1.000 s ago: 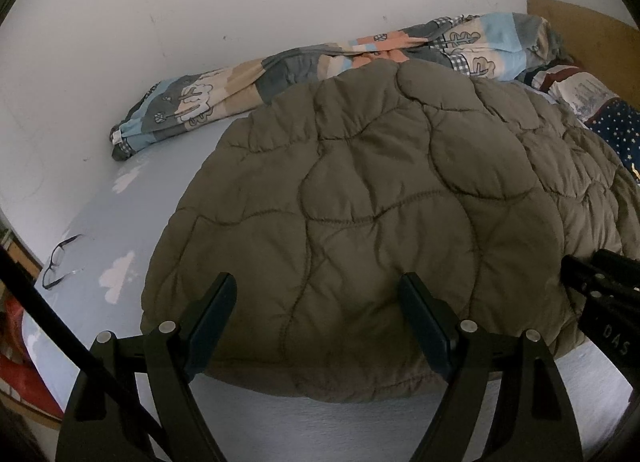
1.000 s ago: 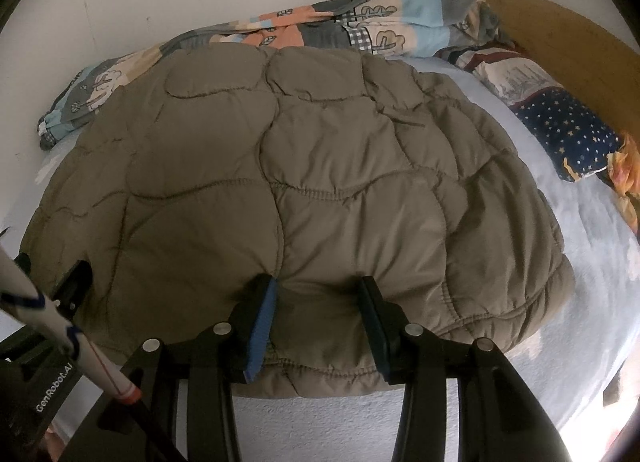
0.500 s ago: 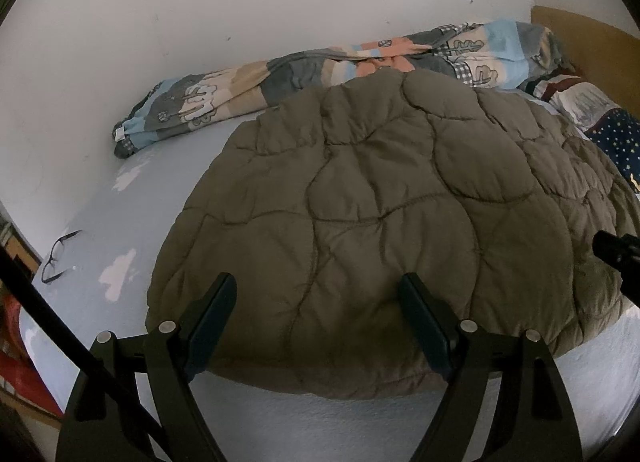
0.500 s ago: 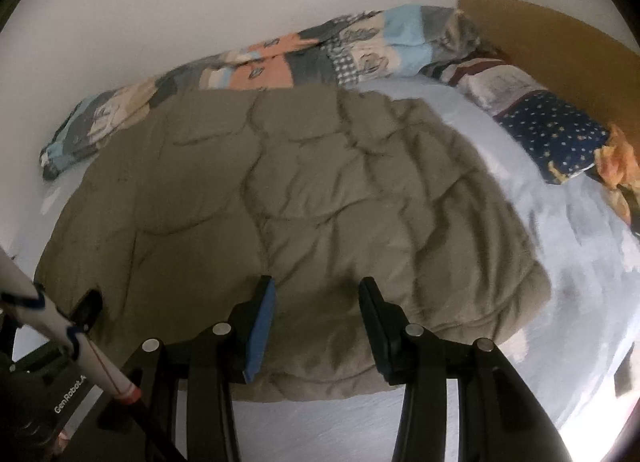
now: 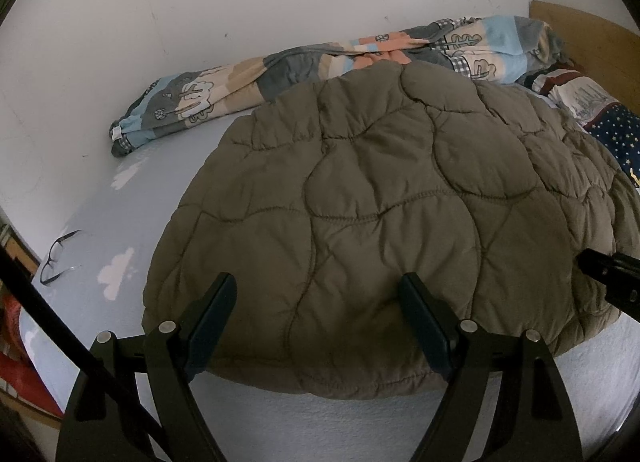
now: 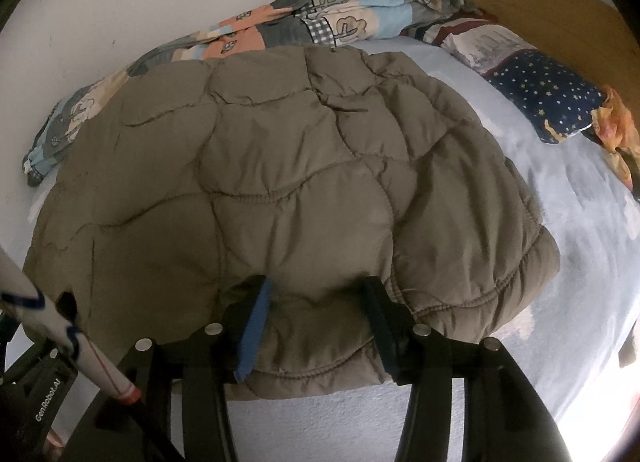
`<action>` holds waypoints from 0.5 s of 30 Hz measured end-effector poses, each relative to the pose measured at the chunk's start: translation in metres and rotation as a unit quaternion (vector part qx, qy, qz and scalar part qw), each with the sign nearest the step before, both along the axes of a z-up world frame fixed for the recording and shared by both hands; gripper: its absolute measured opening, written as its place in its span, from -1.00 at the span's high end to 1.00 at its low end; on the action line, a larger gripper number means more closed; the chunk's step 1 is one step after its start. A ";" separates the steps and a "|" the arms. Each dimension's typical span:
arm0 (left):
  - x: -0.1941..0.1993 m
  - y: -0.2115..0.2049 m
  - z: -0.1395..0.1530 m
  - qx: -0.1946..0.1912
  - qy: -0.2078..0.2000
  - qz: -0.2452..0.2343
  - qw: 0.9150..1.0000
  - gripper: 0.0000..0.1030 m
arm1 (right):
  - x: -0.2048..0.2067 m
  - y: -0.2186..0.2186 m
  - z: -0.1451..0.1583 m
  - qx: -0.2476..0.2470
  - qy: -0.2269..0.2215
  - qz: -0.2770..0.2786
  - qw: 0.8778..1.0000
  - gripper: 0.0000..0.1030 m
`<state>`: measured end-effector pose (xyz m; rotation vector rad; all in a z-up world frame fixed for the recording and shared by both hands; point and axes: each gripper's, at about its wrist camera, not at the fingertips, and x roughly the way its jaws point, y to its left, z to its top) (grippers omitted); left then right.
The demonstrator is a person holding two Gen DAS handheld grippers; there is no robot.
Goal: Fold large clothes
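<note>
Your olive quilted jacket (image 5: 384,218) lies spread on the pale blue bed (image 5: 340,426), near edge toward you. L gripper (image 5: 320,326) is wide open above that edge, gripping nothing. R gripper (image 6: 316,326) has just been opening, jacket hem bunched between its jaws.

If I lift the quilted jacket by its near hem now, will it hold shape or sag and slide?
The jacket looks puffy and soft, with creased quilted panels, so it will probably droop rather than hold flat. Its smooth, faintly shiny shell may slip between pads. It lies in thick folded layers on the sheet, so lifting only the hem at the right gripper may peel the layers apart.
</note>
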<state>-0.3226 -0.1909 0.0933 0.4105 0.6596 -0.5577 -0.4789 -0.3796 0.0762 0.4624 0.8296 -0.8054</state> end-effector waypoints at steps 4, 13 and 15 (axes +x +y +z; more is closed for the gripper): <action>-0.001 0.002 0.002 -0.005 0.001 0.001 1.000 -0.60 | -0.003 0.001 0.003 -0.003 -0.004 0.002 1.000 -0.04; 0.023 0.027 0.005 -0.019 0.020 0.064 0.998 -0.60 | -0.018 -0.003 0.014 -0.016 -0.016 -0.020 1.000 -0.04; 0.039 0.027 -0.013 0.012 0.067 0.076 0.995 -0.60 | -0.022 -0.010 0.010 -0.002 -0.014 -0.030 0.999 -0.04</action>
